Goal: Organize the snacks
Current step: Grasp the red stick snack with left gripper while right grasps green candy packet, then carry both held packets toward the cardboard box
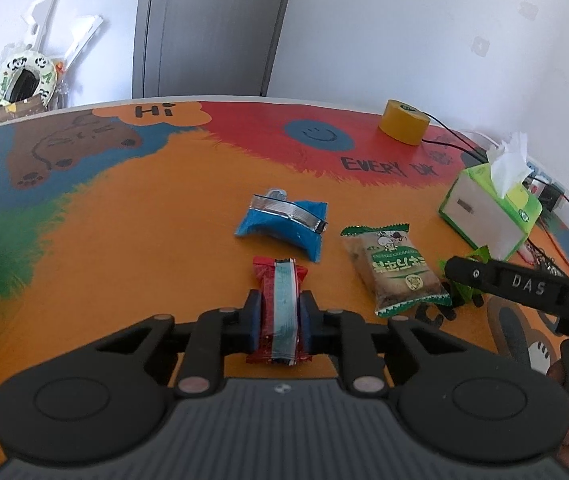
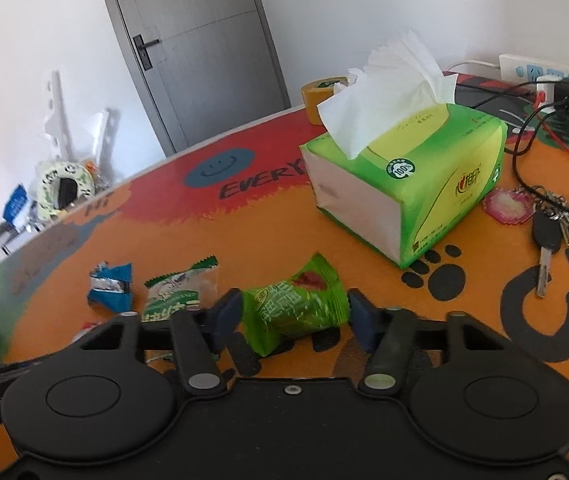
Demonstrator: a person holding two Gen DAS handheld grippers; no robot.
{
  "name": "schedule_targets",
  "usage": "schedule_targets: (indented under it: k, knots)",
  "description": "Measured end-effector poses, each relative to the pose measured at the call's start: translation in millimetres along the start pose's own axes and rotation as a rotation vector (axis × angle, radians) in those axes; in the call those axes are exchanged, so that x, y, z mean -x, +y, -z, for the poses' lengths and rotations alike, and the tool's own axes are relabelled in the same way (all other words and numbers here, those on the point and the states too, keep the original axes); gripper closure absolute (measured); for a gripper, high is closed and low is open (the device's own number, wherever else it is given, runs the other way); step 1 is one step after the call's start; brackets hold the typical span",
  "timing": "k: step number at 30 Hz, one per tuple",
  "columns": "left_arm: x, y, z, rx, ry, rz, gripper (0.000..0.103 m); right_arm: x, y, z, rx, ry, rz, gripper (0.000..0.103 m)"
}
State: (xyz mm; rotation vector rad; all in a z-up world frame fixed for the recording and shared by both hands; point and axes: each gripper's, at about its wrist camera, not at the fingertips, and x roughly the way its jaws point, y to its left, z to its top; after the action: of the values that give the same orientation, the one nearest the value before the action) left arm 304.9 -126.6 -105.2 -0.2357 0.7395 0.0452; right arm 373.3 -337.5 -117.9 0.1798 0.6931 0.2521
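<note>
Crowded cartoon-print table (image 1: 132, 216): left tongs (image 1: 280, 314) pinch the red snack (image 1: 280, 304), while the right tongs (image 2: 292, 316), spread wide around the green snack (image 2: 296, 308), could nudge it away on closing.

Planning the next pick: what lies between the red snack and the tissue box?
The clear-and-green snack packet, seen in the left wrist view, between red snack and tissue box.

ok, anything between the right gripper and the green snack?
Nothing visible. The green snack already sits between the right gripper's open fingers, which do not look clamped on it. The tissue box stands farther back, apart from it.
</note>
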Motion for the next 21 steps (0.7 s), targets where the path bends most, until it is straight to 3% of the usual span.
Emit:
schedule_targets:
  k: [2, 3, 11, 21]
  knots:
    - [4, 4, 0, 0.012, 0.000, 0.011, 0.085, 3, 0, 3, 0.002, 0.000, -0.002, 0.069]
    - [7, 5, 0, 0.016, -0.002, 0.017, 0.085, 5, 0, 4, -0.002, 0.009, -0.002, 0.070]
    - [40, 15, -3, 0.013, -0.048, 0.021, 0.085, 32, 1, 22, -0.070, -0.004, -0.029, 0.071]
    - [80, 29, -2, 0.031, -0.102, 0.016, 0.085, 70, 20, 27, -0.063, -0.052, -0.069, 0.071]
